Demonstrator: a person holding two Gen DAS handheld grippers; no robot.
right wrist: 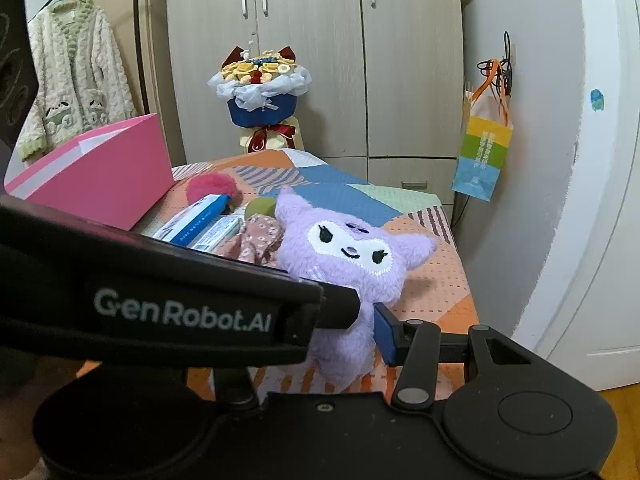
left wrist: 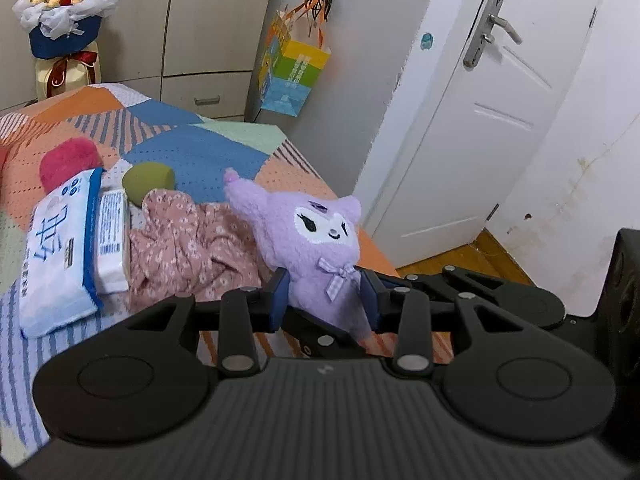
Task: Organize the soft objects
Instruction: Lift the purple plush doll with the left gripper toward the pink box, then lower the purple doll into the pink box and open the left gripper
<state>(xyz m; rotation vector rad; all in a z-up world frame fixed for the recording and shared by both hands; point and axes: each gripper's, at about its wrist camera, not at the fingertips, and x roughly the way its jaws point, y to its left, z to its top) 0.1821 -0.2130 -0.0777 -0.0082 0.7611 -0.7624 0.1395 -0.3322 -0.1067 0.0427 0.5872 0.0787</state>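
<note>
The left gripper (left wrist: 325, 300) clenched the fluffy purple plush toy (left wrist: 316, 240). The right gripper (right wrist: 360, 328) seemed to pinch it too, one finger being hidden. The pink box's (right wrist: 100, 176) contents stayed unseen.

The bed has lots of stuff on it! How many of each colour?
Purple: 1, fluffy purple plush toy
Pink: 3, fuzzy pink ball, pink floral cloth, pink cardboard box
Green: 1, olive-green round cushion
White-and-blue: 2, large tissue pack, small tissue pack
Total: 7

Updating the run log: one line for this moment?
left gripper: shut on purple plush | right gripper: also gripping it | plush: above bed
</note>
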